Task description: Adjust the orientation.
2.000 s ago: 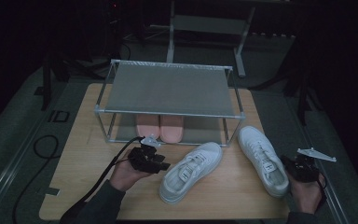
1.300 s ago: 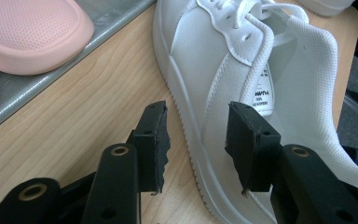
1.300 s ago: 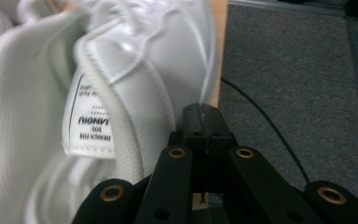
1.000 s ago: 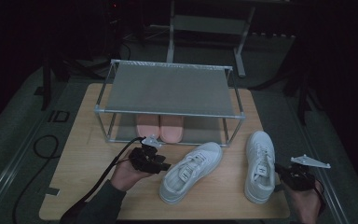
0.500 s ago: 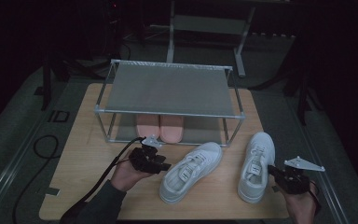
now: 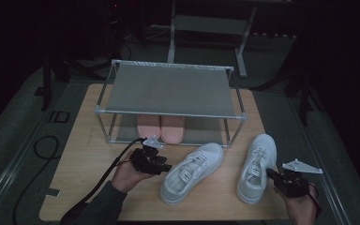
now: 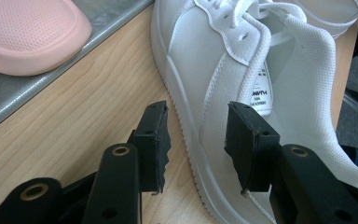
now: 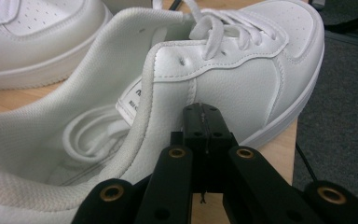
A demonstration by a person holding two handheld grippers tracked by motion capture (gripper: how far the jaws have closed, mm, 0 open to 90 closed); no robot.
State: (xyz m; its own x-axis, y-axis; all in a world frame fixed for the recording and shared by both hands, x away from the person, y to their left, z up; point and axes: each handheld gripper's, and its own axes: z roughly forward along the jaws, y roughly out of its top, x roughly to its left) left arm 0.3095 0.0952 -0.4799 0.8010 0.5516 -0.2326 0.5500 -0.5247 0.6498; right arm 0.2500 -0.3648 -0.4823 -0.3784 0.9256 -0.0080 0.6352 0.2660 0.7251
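The left tongs (image 6: pixel 165 167) stand open, their jaws straddling the side wall of a white leather lace-up sneaker (image 6: pixel 192 171) without pressing it. The right tongs (image 6: pixel 270 174) are closed, empty, against the outer side of the second white sneaker (image 6: pixel 258 166). Both shoes lie on the pale wooden surface (image 6: pixel 84 178); beyond the left tongs, pink slippers (image 6: pixel 161 128) rest under a metal rack (image 6: pixel 168 89).

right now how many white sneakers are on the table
2. One white sneaker lies mid-table beside the left gripper; the other white sneaker lies near the right edge by the right gripper. The rack could hide more.
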